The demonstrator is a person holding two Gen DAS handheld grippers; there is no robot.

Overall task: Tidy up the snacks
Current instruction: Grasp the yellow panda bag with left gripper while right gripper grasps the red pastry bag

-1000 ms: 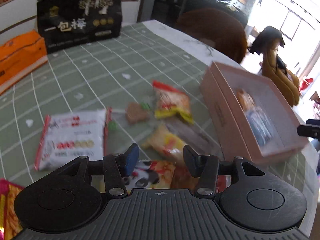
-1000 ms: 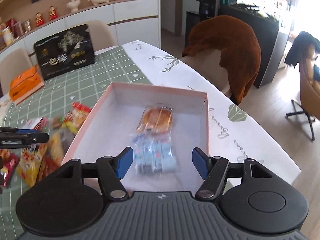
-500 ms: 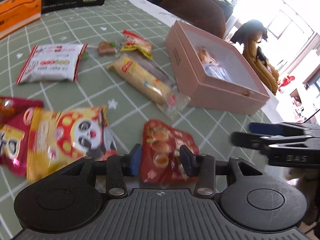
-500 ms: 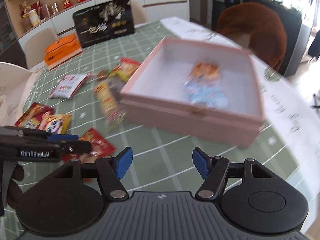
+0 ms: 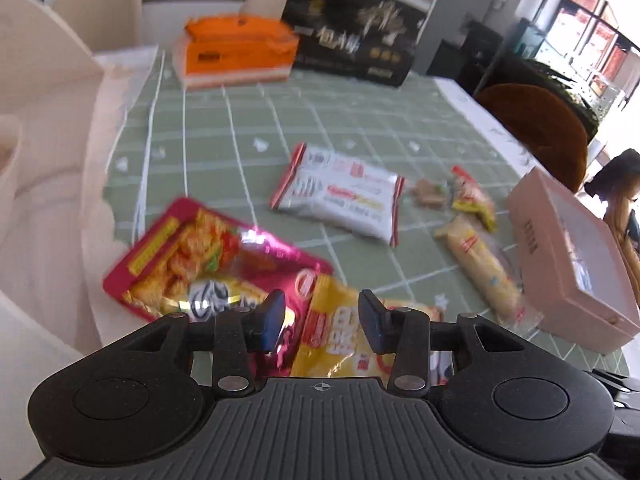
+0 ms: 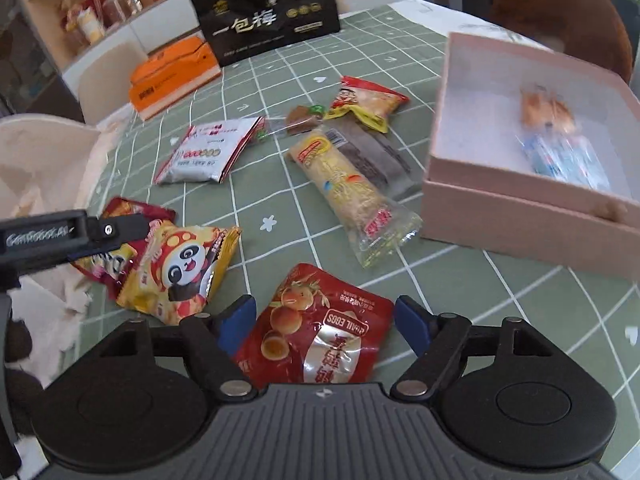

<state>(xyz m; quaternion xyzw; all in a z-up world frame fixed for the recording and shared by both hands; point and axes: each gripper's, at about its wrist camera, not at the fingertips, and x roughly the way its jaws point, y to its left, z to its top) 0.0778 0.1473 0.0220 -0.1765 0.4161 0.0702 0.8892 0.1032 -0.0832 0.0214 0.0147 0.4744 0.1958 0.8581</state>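
Observation:
My left gripper [image 5: 322,320] hangs open, low over the top edge of a yellow panda snack pack [image 5: 344,332], with a magenta snack pack [image 5: 208,256] just to its left. In the right wrist view it [image 6: 128,230] enters from the left above the panda pack [image 6: 184,268]. My right gripper [image 6: 326,320] hovers over a red quail-egg pack [image 6: 320,328] that lies flat between its fingers; the jaws are opening and the pads stand clear of it. The pink box [image 6: 520,216] at the right holds an orange pack [image 6: 548,108] and a blue pack [image 6: 564,156].
On the green checked tablecloth [image 6: 280,216] lie a long yellow pack [image 6: 340,180], a white pack [image 6: 208,152], a red-yellow pack [image 6: 368,100] and a small brown sweet [image 6: 304,120]. An orange box [image 6: 172,76] and a black box [image 6: 264,12] stand at the back. A pale chair [image 5: 44,152] sits left.
The left gripper swung left from the quail-egg pack to the panda pack and narrowed a little. The right gripper came away from the pink box, dropped to the quail-egg pack and widened.

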